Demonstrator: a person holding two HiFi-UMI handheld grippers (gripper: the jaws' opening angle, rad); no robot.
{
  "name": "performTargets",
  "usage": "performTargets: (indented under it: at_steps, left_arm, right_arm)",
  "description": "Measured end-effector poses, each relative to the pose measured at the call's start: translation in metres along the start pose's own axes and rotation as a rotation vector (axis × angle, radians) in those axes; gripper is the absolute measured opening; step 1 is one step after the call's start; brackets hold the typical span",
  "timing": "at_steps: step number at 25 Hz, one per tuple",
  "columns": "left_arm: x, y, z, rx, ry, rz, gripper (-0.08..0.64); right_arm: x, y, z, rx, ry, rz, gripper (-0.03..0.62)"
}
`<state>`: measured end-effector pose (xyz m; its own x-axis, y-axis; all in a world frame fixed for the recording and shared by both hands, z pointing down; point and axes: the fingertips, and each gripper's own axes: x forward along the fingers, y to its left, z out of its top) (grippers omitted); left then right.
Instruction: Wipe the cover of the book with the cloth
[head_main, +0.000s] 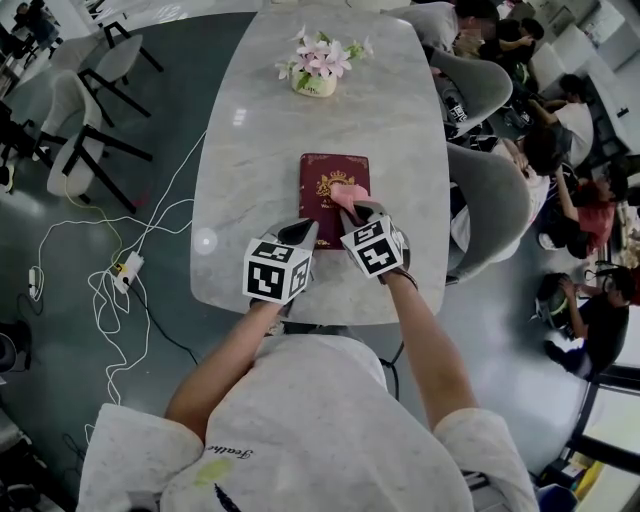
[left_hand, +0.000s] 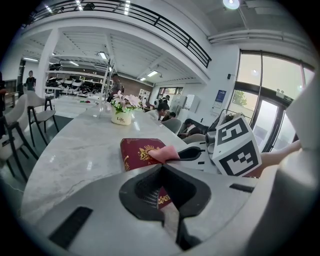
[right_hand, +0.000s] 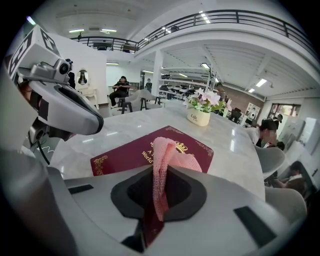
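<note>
Pinching the pink cloth (right_hand: 169, 150) tight in the right claw (right_hand: 160, 171), mid-frame over the book (head_main: 322, 180), with left claw (left_hand: 161, 166) shut and empty nearby. Should sweep flat, lightly, evenly.

From above, the near end of the book (head_main: 322, 180) is lost under the left tool (head_main: 304, 230) and the right tool (head_main: 352, 210). I cannot tell whether the left one's closed tips actually press on the cover. In the right gripper view the cloth (right_hand: 161, 165) hides most of the gold title (right_hand: 147, 150), and its lower end vanishes between the clamped jaws. The table (head_main: 240, 150) runs off the head view's top edge. The print on the flower pot (head_main: 315, 85) is too small to read there.
</note>
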<state>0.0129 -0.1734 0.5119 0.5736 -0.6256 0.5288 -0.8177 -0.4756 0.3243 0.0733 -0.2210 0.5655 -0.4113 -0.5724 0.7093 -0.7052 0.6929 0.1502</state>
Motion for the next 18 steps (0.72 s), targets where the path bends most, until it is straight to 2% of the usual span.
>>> performTargets:
  at_steps: [18]
  left_arm:
    - [-0.008,-0.001,-0.006,0.017,0.009,-0.03,0.008]
  right_arm:
    - [-0.009,0.013,-0.007,0.023,0.01,-0.022,0.02]
